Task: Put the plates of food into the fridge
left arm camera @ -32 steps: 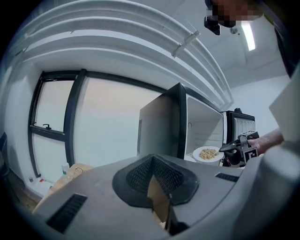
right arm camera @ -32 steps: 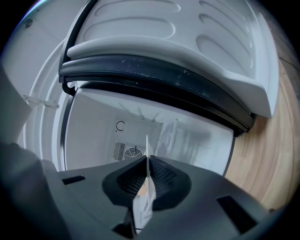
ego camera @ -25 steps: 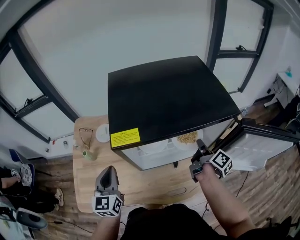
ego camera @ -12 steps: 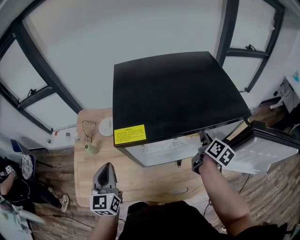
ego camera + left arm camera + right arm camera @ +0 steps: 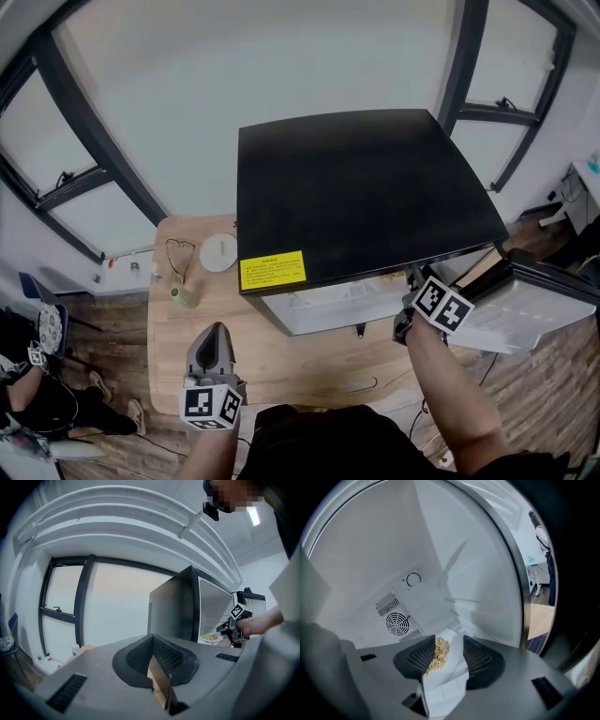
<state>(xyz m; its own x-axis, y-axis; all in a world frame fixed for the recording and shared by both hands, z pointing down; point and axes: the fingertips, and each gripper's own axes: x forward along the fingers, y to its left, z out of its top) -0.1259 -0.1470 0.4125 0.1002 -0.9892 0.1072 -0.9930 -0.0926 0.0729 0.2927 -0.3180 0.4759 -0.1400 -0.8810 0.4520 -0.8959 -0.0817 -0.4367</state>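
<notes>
The black-topped fridge [image 5: 366, 197] stands on the wooden table with its door [image 5: 525, 300] swung open to the right. My right gripper [image 5: 412, 279] reaches into the white inside. Its jaws have just been opening, and they now stand apart. A white plate of pale food [image 5: 440, 656] lies between them on the shelf, and the pads do not press it. The left gripper view shows that plate [image 5: 211, 638] in front of my right gripper [image 5: 225, 630]. My left gripper [image 5: 217, 330] hovers over the table's near side, shut and empty.
On the table [image 5: 281, 361] left of the fridge lie a white round dish [image 5: 218, 251], a pair of glasses [image 5: 178, 255] and a small green cup [image 5: 183, 296]. The open door blocks the right side. The fridge's back wall has a fan grille [image 5: 397, 623].
My right gripper has rolled at the fridge opening and edged further under the black top. The plate of food at the front of the shelf is now mostly hidden. My left gripper has stayed put.
</notes>
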